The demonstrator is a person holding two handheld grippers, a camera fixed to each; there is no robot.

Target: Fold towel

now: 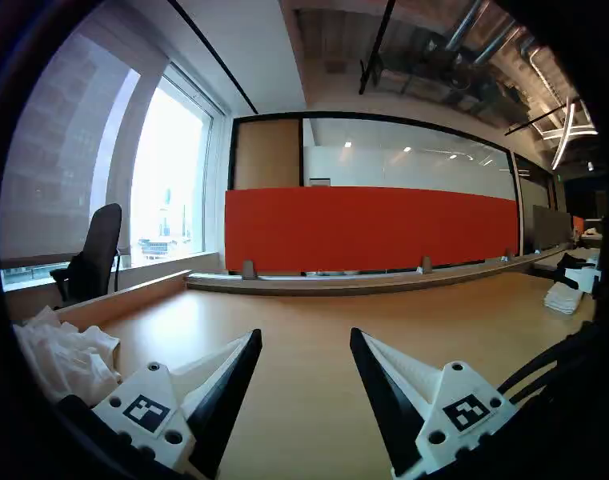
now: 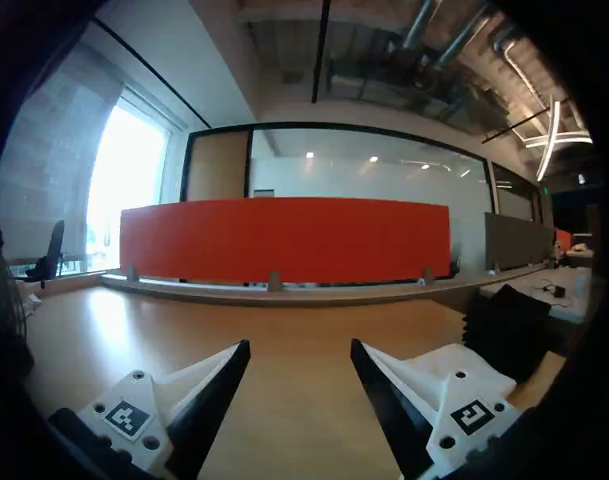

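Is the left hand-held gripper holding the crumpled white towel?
No, the left hand-held gripper is open with nothing between its fingers, and the crumpled white towel lies apart at its left.

Both grippers [image 1: 305, 331] [image 2: 300, 342] are white, black-edged, bearing square markers [image 1: 146, 412].

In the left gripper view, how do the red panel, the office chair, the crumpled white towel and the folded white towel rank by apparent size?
1. red panel
2. crumpled white towel and office chair: they look about alike, and the towel is nearer, so I do not rank them.
3. folded white towel, far off.
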